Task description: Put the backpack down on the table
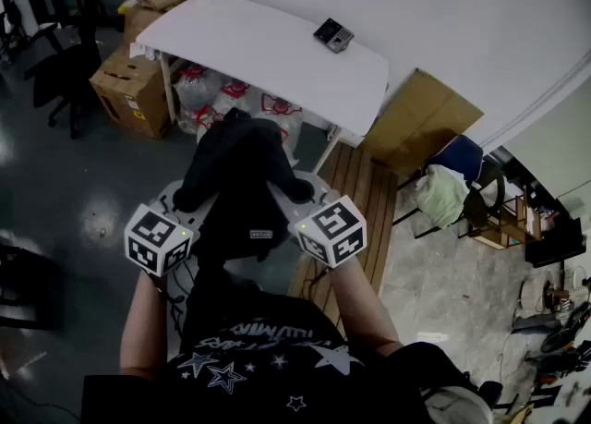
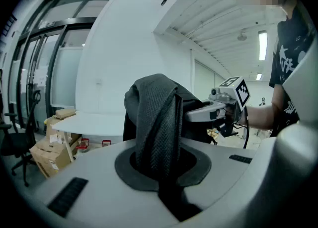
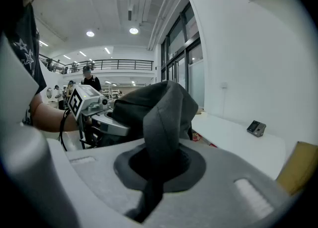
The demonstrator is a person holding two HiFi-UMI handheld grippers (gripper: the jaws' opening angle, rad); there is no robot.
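A black backpack (image 1: pixel 235 182) hangs in the air between my two grippers, short of the white table (image 1: pixel 268 53) ahead. My left gripper (image 1: pixel 196 199) is shut on one woven strap (image 2: pixel 158 132), which runs up out of its jaws. In the left gripper view the right gripper (image 2: pixel 218 108) shows beyond the bag. My right gripper (image 1: pixel 288 195) is shut on the other strap (image 3: pixel 164 122), with the bag's dark bulk (image 3: pixel 134 108) behind it. The table (image 3: pixel 238 140) lies to the right in that view.
A small dark device (image 1: pixel 333 35) lies on the table's far side. Plastic bags (image 1: pixel 231 99) sit under the table and cardboard boxes (image 1: pixel 134 90) stand at its left end. A wooden pallet (image 1: pixel 355 219) lies to the right, a black office chair (image 1: pixel 65 71) to the left.
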